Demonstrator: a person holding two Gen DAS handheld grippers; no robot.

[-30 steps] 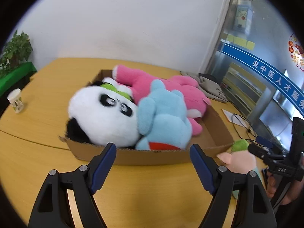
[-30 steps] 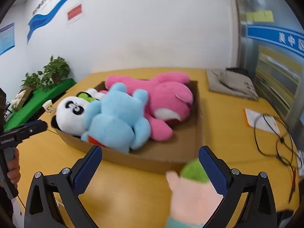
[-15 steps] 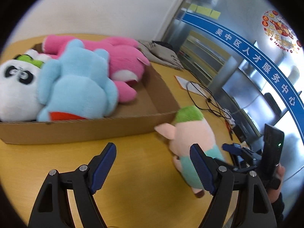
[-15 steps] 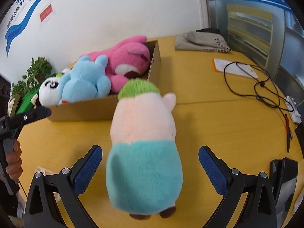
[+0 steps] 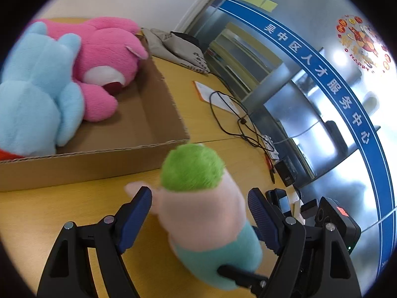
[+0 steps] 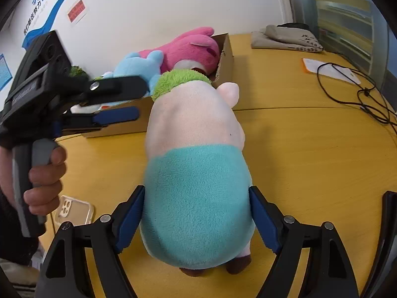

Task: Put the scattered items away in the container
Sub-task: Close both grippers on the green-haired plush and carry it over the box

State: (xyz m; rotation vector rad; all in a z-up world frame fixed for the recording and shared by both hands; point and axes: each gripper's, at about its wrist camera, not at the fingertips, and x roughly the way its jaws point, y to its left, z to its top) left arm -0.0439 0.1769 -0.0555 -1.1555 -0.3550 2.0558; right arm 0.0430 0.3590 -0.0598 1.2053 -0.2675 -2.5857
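Your right gripper (image 6: 196, 217) has just been closing, its pads touching the pig plush (image 6: 198, 164) between them, while your left gripper (image 5: 199, 213) stands open around its head, cardboard box (image 5: 148, 134) just beyond.

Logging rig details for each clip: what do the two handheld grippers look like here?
Both match: the left gripper and right gripper have black angular finger arms with silver pivot screws and dark blue ribbed pads. From the right wrist view, the left one shows a boxy black body with a camera housing and a grey pistol-style handle. No sleeve is clearly visible.
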